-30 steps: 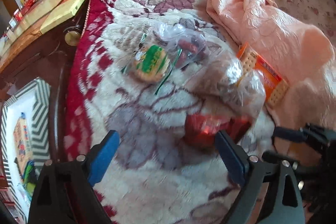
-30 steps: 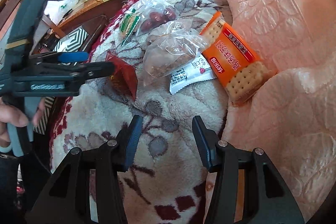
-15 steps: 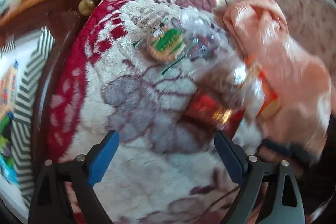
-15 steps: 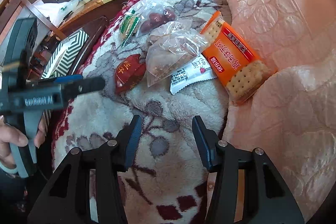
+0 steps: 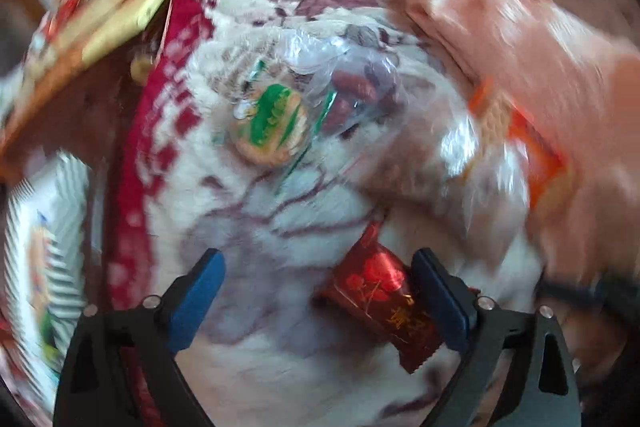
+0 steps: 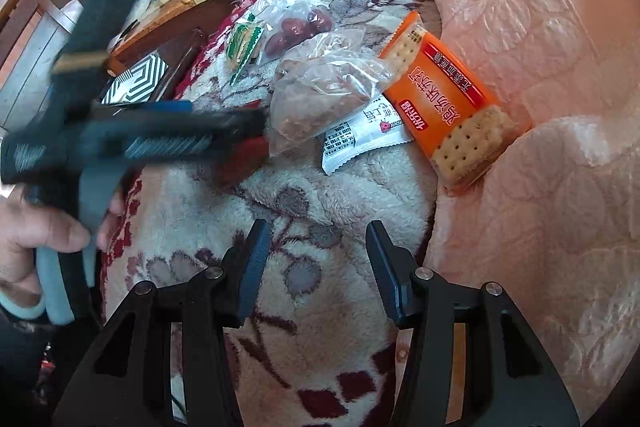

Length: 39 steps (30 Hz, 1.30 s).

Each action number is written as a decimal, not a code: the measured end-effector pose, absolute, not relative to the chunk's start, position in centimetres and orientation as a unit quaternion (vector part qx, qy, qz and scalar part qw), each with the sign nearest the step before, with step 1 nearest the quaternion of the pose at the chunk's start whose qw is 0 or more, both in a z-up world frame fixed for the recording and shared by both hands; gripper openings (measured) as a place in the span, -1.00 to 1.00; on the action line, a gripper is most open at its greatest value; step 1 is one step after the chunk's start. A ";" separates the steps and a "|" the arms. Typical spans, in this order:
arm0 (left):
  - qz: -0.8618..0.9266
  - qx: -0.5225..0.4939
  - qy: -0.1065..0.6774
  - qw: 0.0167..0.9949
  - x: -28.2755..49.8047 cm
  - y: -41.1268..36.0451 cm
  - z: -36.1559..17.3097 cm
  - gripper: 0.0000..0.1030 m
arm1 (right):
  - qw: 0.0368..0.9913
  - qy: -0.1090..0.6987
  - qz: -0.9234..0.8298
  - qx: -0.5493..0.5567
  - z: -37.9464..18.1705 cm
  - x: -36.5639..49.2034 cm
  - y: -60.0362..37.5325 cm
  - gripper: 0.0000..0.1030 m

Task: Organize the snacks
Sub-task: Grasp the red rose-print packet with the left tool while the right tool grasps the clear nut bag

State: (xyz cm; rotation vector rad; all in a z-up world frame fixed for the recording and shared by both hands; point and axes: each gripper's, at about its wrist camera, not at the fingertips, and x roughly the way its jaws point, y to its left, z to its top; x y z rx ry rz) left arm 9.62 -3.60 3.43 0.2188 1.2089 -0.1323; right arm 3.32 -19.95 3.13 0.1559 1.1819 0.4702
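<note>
Red candy packet [image 5: 382, 297] lies on the fluffy blanket [image 5: 280, 227] between the spread left hand-held gripper [image 5: 320, 279], whose jaws just opened wider. Right hand-held gripper [image 6: 316, 259] is spread, empty, near orange crackers [image 6: 444, 95].

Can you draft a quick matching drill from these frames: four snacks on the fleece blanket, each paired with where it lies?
Column one:
1. red foil snack packet
2. orange cracker pack
3. clear bag of red dates
4. white printed sachet

Column two:
A. against the peach quilt
B. partly under the clear bag of brown snacks
C. between the open jaws of the left gripper
D. farthest up the blanket, beside the green-labelled biscuit

Pairs: 1-C, 2-A, 3-D, 4-B
</note>
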 end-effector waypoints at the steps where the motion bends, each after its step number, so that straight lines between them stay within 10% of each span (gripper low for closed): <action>1: -0.063 0.128 0.576 0.805 9.1 -2.9 3.3 0.91 | 0.802 0.551 0.220 0.073 3.2 3.3 -19.9 -0.04; 21: -0.064 -0.006 0.587 0.807 5.9 3.2 2.8 0.86 | 0.832 0.501 0.230 0.058 5.0 3.3 -19.1 -0.04; 25: -0.061 0.001 0.583 0.810 6.2 2.7 2.2 0.00 | 0.842 0.487 0.230 0.027 6.2 5.2 -18.0 0.18; 39: -0.065 -0.021 0.578 0.813 5.9 3.2 1.9 0.03 | 0.806 0.542 0.219 -0.087 2.8 14.4 -13.5 0.19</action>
